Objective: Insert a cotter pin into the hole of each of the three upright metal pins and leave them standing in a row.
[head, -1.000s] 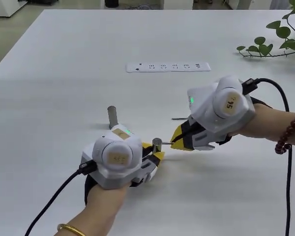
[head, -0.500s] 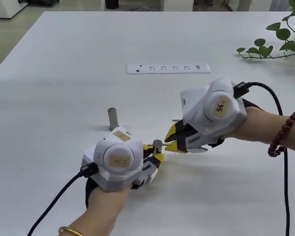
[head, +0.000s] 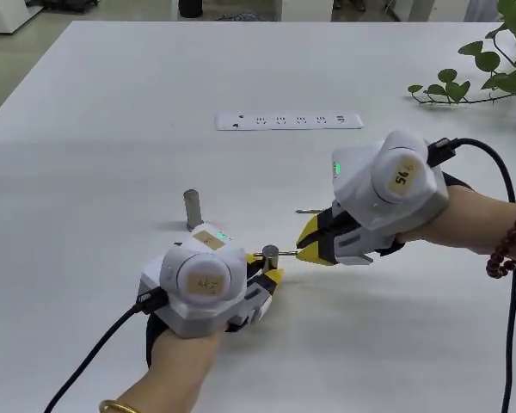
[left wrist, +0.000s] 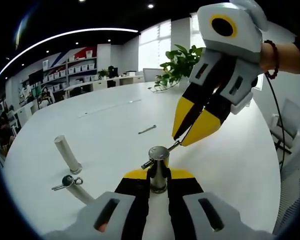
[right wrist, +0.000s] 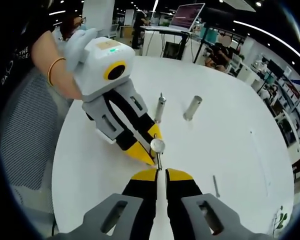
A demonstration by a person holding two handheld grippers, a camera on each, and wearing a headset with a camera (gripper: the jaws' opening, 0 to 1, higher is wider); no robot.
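**While the left gripper [head: 268,270] clamps a pin, the right gripper [head: 306,243] holds a cotter pin at its hole**

Where the left gripper's yellow-tipped jaws meet, they close on the shaft of an upright metal pin [left wrist: 159,169]. The grip sits just under the pin's head, and its foot stands on the white table [head: 112,129].

Right gripper: comes in from the opposite side, jaws pinched together on the ring end of a thin cotter pin [right wrist: 159,161]. The wire lies level and runs straight from the jaws to the held pin's head. In the left gripper view its far end pokes out on the other side of the head, so it sits through the hole.

Second metal pin [right wrist: 160,107]: upright just beyond the left gripper, already carrying its own cotter pin [left wrist: 65,182] across the top.

Third metal pin [head: 192,208]: upright, bare on top, a little further off on the same side. In the left gripper view it stands close to the fitted one.

Loose cotter pin [head: 310,211]: flat on the table behind the right gripper's jaws, apart from all three pins.

Further out: a white power strip [head: 288,121] lies across the middle of the table. Green plant stems [head: 464,82] trail over its far right corner.
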